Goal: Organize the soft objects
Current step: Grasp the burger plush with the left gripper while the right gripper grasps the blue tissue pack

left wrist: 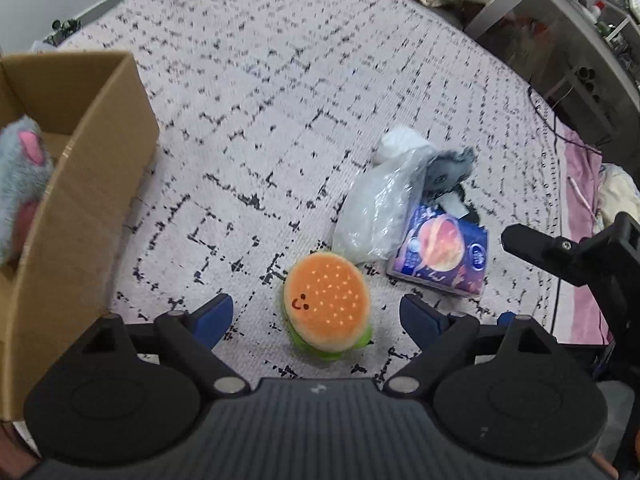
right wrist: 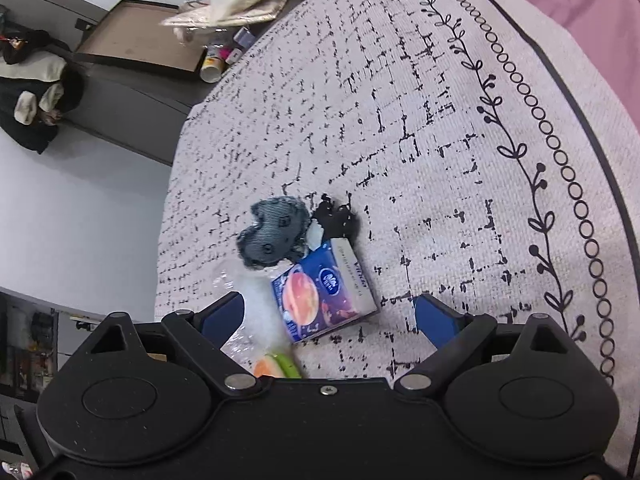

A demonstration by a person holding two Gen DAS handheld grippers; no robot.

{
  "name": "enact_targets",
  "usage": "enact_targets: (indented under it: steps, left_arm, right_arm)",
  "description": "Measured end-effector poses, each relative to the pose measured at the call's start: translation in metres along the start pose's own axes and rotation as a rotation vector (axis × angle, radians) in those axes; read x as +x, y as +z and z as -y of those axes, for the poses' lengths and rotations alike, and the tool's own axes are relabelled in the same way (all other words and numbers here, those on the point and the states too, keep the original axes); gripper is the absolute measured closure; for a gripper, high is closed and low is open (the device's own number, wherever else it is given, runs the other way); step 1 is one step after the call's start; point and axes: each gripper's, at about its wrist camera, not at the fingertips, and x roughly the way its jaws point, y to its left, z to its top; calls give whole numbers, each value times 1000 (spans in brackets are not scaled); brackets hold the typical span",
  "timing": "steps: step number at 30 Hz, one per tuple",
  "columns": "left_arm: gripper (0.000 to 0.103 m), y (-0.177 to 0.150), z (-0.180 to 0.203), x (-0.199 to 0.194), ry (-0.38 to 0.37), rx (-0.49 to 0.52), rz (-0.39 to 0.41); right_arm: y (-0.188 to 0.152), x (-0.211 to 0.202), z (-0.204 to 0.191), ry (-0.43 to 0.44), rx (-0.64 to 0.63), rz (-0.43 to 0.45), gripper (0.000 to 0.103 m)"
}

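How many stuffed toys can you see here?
3. A burger plush lies on the rug between the left tool's open fingers, a grey plush sits in the cardboard box, and a dark grey one lies behind the tissue pack. The box may hide more.

Plush toys: 2, burger (left wrist: 326, 300), grey (left wrist: 22, 184). Box (left wrist: 80, 200): 1. Tissue pack (right wrist: 326, 294): 1. Plastic bag (left wrist: 376, 208): 1. Rug (left wrist: 260, 100): 1.

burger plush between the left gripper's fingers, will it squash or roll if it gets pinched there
The burger plush looks like fuzzy stuffed fabric, so it will probably squash under the pads rather than resist, and seems light for its size. It lies propped on its rounded edge on the rug, so a push may tip it flat sooner than roll it.
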Motion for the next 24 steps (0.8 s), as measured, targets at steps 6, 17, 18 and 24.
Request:
enact_targets:
  steps: [6,17,18,24]
  left_arm:
    - [14,6,3,23,14,-1,-33]
    - [55,9,8,27,62,3,-18]
    - [57,10,7,26,57,-1,-20]
    - [60,10,4,5,51,-16,12]
  right_arm:
    - [4,19,1,-18,-6,-18,11]
    - [3,25,-9,-53,-93,6,44]
    - [3,25,-9,-50,-102,4,53]
    - [-3,25,-14,-11,-117,-15,75]
